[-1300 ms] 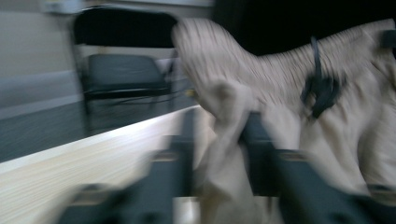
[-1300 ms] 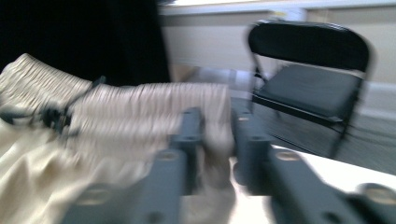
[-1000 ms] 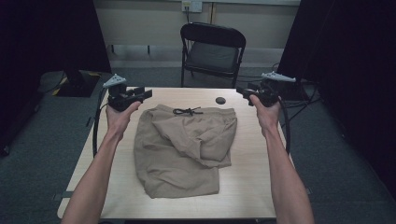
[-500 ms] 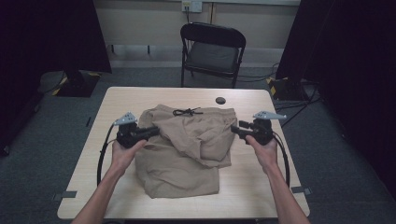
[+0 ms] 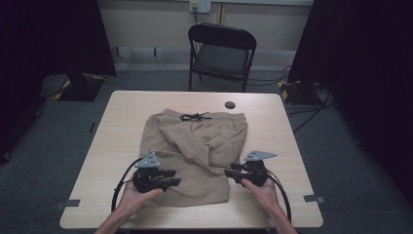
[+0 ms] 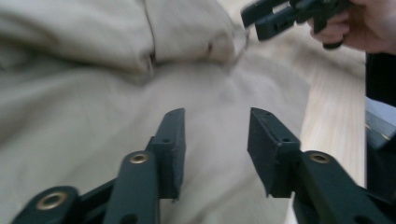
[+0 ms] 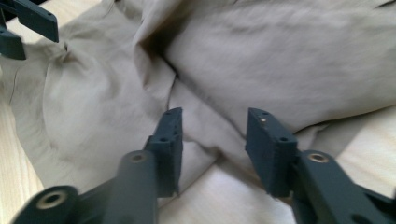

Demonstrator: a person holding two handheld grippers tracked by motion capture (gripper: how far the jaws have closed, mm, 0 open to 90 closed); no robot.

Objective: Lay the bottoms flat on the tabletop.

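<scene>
The khaki shorts lie crumpled at the table's centre, waistband toward the far edge. My left gripper has just been opening; its jaws stand apart over the near hem, empty. My right gripper stands half-open beside the right hem, gripping nothing.

High view above the table; both claw views close, sharing the shorts.

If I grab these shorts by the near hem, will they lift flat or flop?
The shorts will probably flop: the cloth lies creased and folded over itself. They look thin, so likely light. One leg is folded across and may fall open when lifted.
</scene>
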